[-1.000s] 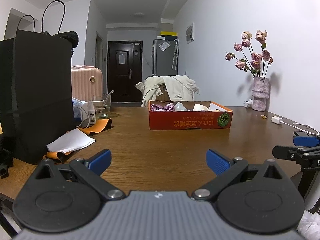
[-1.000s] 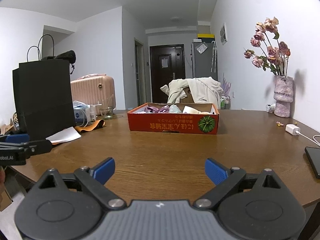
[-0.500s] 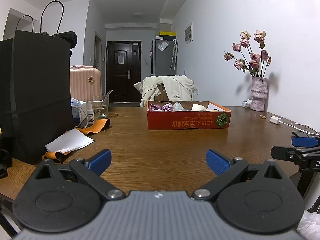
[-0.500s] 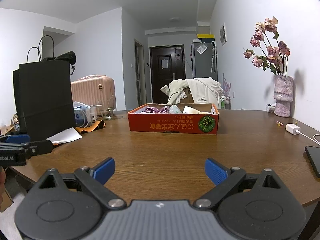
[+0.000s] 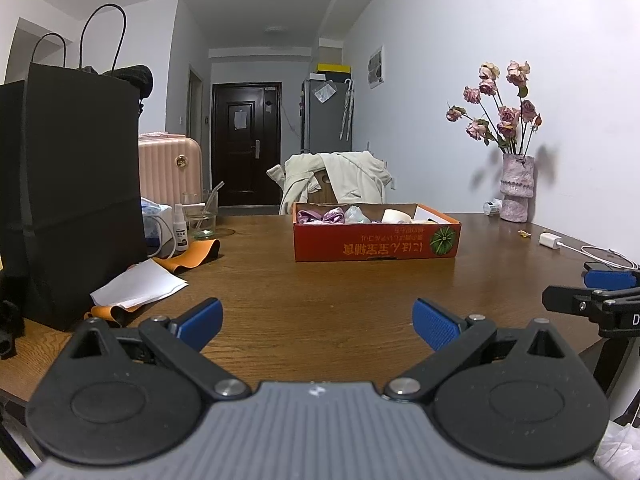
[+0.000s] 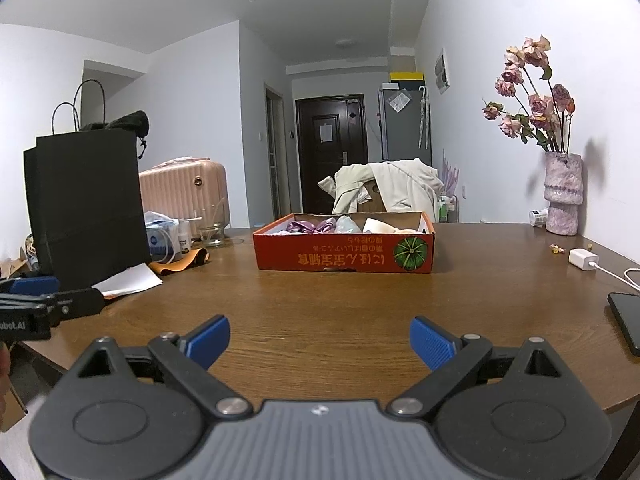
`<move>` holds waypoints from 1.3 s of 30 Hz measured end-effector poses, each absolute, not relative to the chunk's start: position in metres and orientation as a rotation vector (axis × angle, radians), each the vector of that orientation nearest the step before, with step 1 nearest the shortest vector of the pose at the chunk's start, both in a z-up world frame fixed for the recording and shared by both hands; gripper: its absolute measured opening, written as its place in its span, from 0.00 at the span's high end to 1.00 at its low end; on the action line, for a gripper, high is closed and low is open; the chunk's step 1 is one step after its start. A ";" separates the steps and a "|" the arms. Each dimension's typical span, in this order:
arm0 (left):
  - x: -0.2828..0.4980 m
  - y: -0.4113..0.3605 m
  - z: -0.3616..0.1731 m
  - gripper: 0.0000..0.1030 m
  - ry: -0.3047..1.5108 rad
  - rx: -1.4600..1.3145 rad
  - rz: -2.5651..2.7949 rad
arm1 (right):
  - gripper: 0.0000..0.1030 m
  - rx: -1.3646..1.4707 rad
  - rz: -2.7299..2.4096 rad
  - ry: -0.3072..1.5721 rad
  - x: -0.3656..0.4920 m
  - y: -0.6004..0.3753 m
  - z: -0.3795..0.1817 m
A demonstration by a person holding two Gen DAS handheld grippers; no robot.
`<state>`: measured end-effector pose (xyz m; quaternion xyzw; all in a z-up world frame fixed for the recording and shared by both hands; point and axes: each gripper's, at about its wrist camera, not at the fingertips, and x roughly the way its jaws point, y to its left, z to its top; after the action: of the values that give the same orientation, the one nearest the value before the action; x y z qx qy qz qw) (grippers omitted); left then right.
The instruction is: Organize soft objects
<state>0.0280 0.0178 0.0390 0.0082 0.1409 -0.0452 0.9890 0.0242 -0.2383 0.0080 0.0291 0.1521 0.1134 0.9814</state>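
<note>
An orange cardboard box point(image 5: 376, 242) point(image 6: 344, 254) stands on the far middle of the wooden table point(image 5: 320, 284) point(image 6: 320, 300). It holds soft items: purple fabric pieces point(image 5: 324, 215) point(image 6: 310, 225), a pale bundle and white ones. My left gripper point(image 5: 318, 322) is open and empty over the near table edge. My right gripper point(image 6: 319, 338) is open and empty, also near the front edge. Each gripper shows at the side of the other's view, the right one point(image 5: 600, 296) and the left one point(image 6: 44, 304).
A tall black paper bag point(image 5: 68, 200) point(image 6: 86, 204) stands at the left with white paper point(image 5: 136, 284) and an orange strip beside it. A glass, small bottle and packet sit behind. A vase of dried roses point(image 6: 562, 196), charger point(image 6: 582, 258) and phone point(image 6: 628, 320) are at the right.
Both views have shifted only slightly. The grippers stay open and empty, and nothing on the table has moved.
</note>
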 end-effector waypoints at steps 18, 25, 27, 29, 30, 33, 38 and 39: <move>0.030 0.019 0.040 0.00 0.294 0.015 -0.101 | 0.05 0.055 0.223 0.309 0.025 -0.239 0.008; 0.032 0.018 0.039 0.00 0.293 0.011 -0.102 | 0.05 0.052 0.225 0.312 0.025 -0.239 0.007; 0.032 0.018 0.039 0.00 0.291 0.008 -0.101 | 0.05 0.051 0.226 0.311 0.025 -0.239 0.007; 0.032 0.018 0.040 0.00 0.287 0.010 -0.098 | 0.05 0.049 0.226 0.310 0.025 -0.238 0.007; 0.031 0.018 0.040 0.00 0.282 0.012 -0.098 | 0.05 0.049 0.226 0.311 0.025 -0.238 0.007; 0.030 0.017 0.041 0.00 0.274 0.009 -0.107 | 0.05 0.048 0.227 0.312 0.026 -0.238 0.007; 0.028 0.015 0.042 0.00 0.259 0.021 -0.106 | 0.05 0.048 0.227 0.309 0.026 -0.238 0.007; 0.027 0.014 0.041 0.00 0.255 0.022 -0.106 | 0.05 0.047 0.227 0.309 0.026 -0.238 0.007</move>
<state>0.0272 0.0141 0.0413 0.0111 0.1270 -0.0526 0.9904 0.0257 -0.2383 0.0070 0.0236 0.1534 0.1127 0.9814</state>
